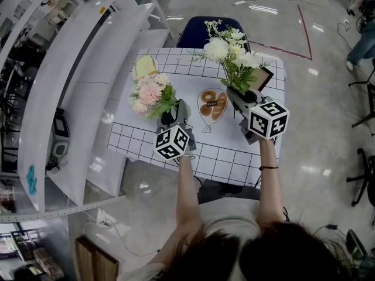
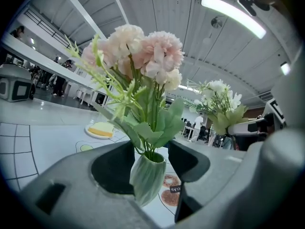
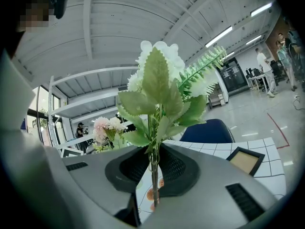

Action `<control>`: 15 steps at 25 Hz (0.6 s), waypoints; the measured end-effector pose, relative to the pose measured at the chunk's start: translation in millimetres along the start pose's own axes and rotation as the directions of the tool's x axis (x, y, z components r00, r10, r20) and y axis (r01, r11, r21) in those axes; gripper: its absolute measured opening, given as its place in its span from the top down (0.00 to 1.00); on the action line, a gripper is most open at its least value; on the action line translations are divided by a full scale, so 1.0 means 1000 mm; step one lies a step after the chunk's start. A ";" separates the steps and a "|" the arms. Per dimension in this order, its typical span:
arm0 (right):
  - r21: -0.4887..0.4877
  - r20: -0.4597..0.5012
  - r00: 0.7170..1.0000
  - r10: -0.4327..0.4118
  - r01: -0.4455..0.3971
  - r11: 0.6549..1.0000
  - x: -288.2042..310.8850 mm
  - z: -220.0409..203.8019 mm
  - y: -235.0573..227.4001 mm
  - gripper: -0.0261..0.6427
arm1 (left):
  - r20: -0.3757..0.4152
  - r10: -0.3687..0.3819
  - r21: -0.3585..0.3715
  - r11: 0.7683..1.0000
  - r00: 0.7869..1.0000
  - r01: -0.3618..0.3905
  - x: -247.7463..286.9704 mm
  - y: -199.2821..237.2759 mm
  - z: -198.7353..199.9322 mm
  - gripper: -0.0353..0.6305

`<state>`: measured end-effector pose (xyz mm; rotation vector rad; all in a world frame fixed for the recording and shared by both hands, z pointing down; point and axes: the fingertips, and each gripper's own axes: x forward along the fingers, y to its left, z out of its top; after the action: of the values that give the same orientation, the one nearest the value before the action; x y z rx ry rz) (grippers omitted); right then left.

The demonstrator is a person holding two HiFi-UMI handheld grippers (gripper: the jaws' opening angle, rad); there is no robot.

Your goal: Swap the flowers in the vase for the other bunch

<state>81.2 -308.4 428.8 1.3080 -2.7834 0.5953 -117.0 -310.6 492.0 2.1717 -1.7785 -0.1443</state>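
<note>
Over checked table (image 1: 234,157): left gripper (image 2: 150,162) clamped on green vase (image 2: 147,179) holding pink bunch (image 2: 143,51); at its 3 o'clock, right gripper (image 3: 153,168) pinches white bunch (image 3: 159,97) by stems.

Glossy ribbed vase (image 2: 147,178), polished smooth floor (image 1: 328,98)

grey top (image 1: 225,215), dark hair (image 1: 275,253), thin black wristband (image 1: 268,168)
grey plastic left gripper (image 1: 170,117) and right gripper (image 1: 242,93), black pads (image 2: 112,168), each with a black-and-white marker cube (image 1: 172,143) at six o'clock.
</note>
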 end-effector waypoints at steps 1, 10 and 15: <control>0.000 -0.001 1.000 0.000 0.000 1.000 0.000 0.000 0.000 0.89 | 0.002 0.000 0.000 1.000 1.000 0.000 0.000 0.000 0.000 0.62; 0.009 -0.009 1.000 0.001 -0.001 1.000 0.003 -0.004 0.000 0.89 | 0.005 0.000 0.014 1.000 1.000 0.000 0.000 0.003 0.000 0.73; 0.012 -0.007 1.000 0.000 0.000 1.000 0.002 -0.003 0.001 0.89 | 0.005 -0.008 0.019 1.000 1.000 0.008 -0.001 0.002 0.000 0.75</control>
<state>78.4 -308.2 431.9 1.3051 -2.7791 0.6162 -119.3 -310.3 492.6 2.1942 -1.7811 -0.1355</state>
